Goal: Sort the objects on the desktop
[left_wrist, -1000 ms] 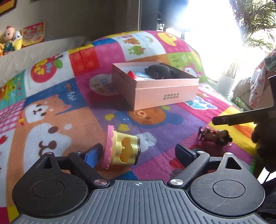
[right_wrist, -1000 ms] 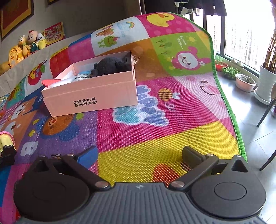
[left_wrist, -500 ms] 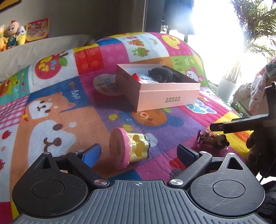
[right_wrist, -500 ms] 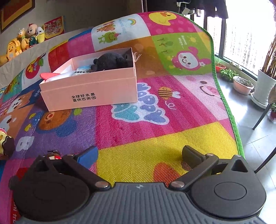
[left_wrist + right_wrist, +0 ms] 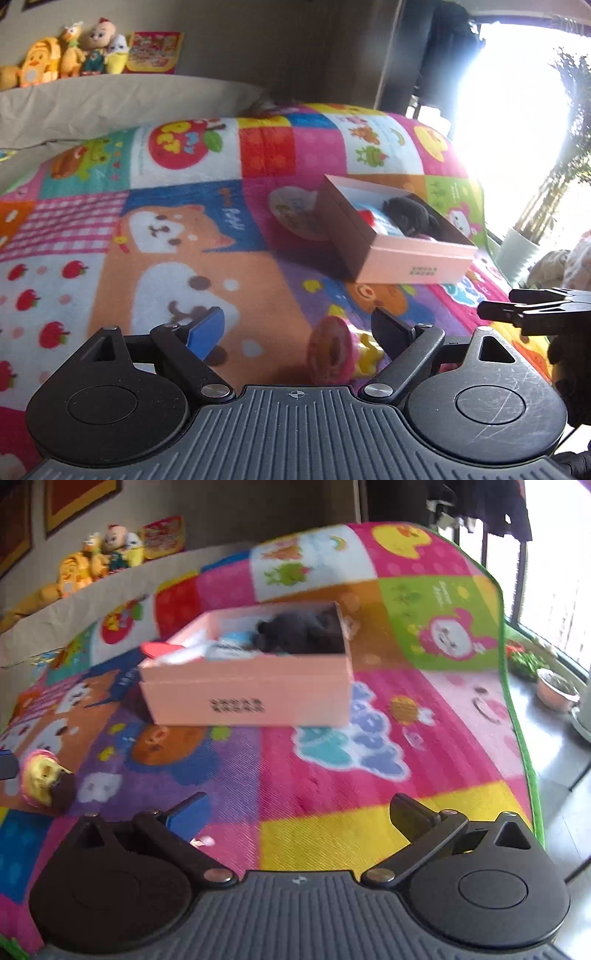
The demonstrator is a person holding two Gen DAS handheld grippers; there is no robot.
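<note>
The left gripper [image 5: 297, 326] is held with fingers wide around the toy cake [image 5: 334, 352]; the right gripper [image 5: 297, 814] is likewise spread, empty.

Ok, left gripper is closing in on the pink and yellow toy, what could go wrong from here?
The toy lies on its side, hard by the right finger of the open left gripper, so closing may roll it away. The pink box already holds a black plush, leaving little room. The right gripper hovers nearby and could collide.
</note>
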